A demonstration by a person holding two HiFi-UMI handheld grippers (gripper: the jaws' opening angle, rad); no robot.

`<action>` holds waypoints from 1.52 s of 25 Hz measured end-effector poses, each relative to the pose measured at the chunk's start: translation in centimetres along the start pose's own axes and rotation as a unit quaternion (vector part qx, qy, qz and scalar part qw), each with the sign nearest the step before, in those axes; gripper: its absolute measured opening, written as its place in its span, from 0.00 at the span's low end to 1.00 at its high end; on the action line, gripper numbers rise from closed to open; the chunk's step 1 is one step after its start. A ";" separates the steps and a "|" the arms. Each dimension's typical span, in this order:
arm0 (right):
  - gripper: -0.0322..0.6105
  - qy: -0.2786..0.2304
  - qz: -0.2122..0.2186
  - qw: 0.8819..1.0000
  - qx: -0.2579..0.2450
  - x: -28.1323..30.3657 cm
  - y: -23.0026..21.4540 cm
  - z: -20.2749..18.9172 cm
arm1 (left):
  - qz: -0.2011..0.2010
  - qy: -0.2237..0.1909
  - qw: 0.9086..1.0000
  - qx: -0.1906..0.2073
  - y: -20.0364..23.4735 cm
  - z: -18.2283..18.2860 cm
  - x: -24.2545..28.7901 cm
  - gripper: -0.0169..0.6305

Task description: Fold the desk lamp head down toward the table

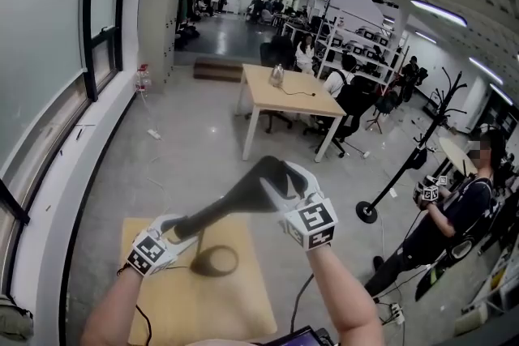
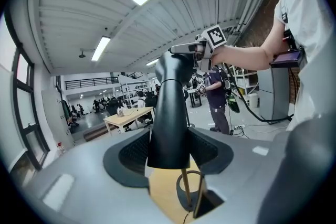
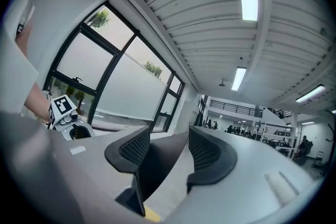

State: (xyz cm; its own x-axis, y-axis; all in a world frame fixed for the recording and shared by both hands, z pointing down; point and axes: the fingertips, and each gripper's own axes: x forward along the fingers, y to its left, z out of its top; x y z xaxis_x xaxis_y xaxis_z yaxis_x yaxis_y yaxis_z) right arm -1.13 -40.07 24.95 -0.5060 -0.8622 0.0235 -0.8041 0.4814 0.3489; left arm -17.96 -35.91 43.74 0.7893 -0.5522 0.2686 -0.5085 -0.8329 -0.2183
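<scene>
One black lamp (image 1: pixel 231 208) stood on the counter (image 1: pixel 243 304); left gripper (image 1: pixel 185 225) jaws clamped its arm, right gripper (image 1: pixel 280 184) jaws its head.

In the head view the left gripper (image 1: pixel 177 228) covers the low part of the lamp (image 1: pixel 235 202) arm, and the right gripper (image 1: pixel 285 181) covers part of its top. The bench (image 1: pixel 243 300) runs off the bottom edge. In the right gripper view the lamp is cut off at the bottom edge.
</scene>
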 end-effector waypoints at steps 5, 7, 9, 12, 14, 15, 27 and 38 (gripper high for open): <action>0.43 -0.004 -0.001 1.000 0.022 -0.4 -0.4 -0.9 | 0.004 0.011 1.000 0.009 -0.1 0.0 -0.1 0.38; 0.43 -0.002 0.000 0.999 0.036 -0.4 -0.6 -1.6 | 0.007 0.014 1.000 0.013 0.1 0.1 -0.3 0.38; 0.43 0.002 0.001 0.998 0.057 -0.4 -1.0 -2.6 | 0.009 0.018 1.000 0.020 0.2 0.2 -0.5 0.38; 0.43 0.003 0.005 0.996 0.093 -0.6 -1.4 -4.2 | 0.008 0.030 0.999 0.034 0.1 0.5 -1.0 0.38; 0.43 0.003 0.007 0.994 0.113 -0.9 -1.6 -5.1 | 0.008 0.039 0.998 0.043 0.1 0.8 -1.1 0.38; 0.43 0.003 0.008 0.993 0.122 -1.0 -1.8 -5.5 | 0.008 0.043 0.998 0.047 0.1 0.9 -1.2 0.38; 0.43 0.004 0.015 0.977 0.211 -1.1 -2.7 -9.6 | 0.005 0.073 0.994 0.083 0.2 2.6 -1.9 0.38; 0.43 0.007 0.026 0.958 0.285 -0.9 -3.0 -12.7 | 0.007 0.096 0.988 0.120 0.1 4.3 -2.3 0.38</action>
State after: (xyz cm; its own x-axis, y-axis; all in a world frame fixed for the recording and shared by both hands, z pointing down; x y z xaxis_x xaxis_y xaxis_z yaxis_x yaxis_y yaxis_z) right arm 5.68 -42.74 35.84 -0.5496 -0.8344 0.0403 -0.8194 0.5290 -0.2209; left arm -18.31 -34.58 39.10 0.6903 -0.5802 0.4323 -0.4055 -0.8051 -0.4329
